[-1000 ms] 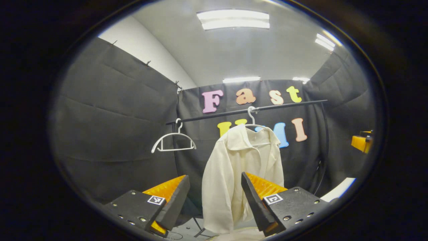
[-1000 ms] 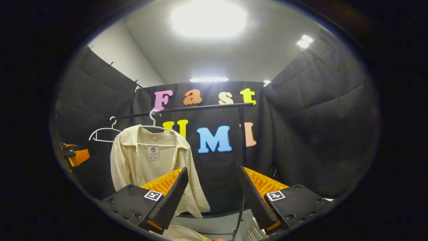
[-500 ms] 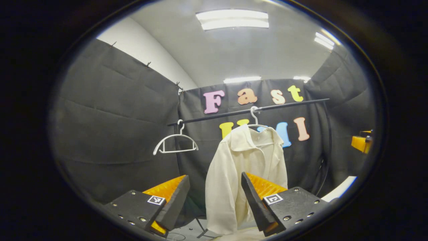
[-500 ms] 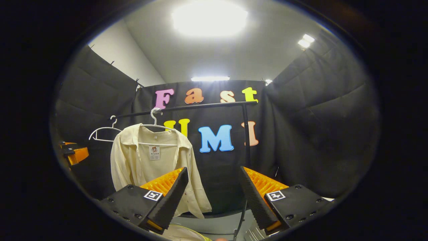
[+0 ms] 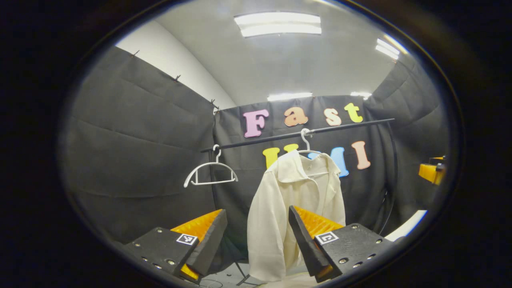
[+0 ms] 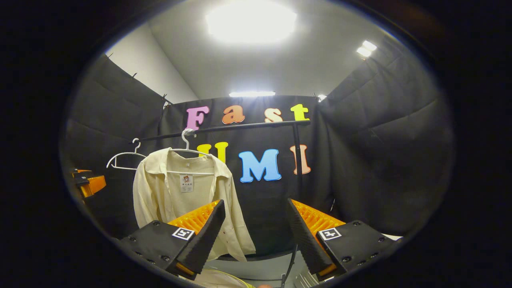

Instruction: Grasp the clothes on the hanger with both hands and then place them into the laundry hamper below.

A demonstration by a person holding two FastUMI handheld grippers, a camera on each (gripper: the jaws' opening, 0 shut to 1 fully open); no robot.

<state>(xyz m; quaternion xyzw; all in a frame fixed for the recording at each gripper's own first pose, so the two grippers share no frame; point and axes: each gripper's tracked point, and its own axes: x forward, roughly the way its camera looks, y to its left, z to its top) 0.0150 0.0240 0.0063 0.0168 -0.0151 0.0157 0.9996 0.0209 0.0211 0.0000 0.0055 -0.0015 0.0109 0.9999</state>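
A cream shirt (image 5: 280, 200) hangs on a white hanger (image 5: 307, 145) from a black rail (image 5: 296, 134). In the right gripper view the same shirt (image 6: 176, 196) hangs left of centre, its hanger (image 6: 186, 143) hooked on the rail (image 6: 224, 129). My left gripper (image 5: 258, 222) is open, well short of the shirt, with nothing between its fingers. My right gripper (image 6: 256, 214) is open too, pointing right of the shirt. At the bottom edge a pale rim (image 6: 224, 280) shows; I cannot tell if it is the hamper.
An empty white hanger (image 5: 210, 172) hangs on the rail left of the shirt, seen as the empty hanger (image 6: 124, 156) in the right gripper view. The rack's upright post (image 6: 298, 160) stands right of the shirt. Black cloth walls close in on all sides.
Both views have drifted slightly, so the shirt and rail sit a little farther right in each. Both grippers stay open and empty.
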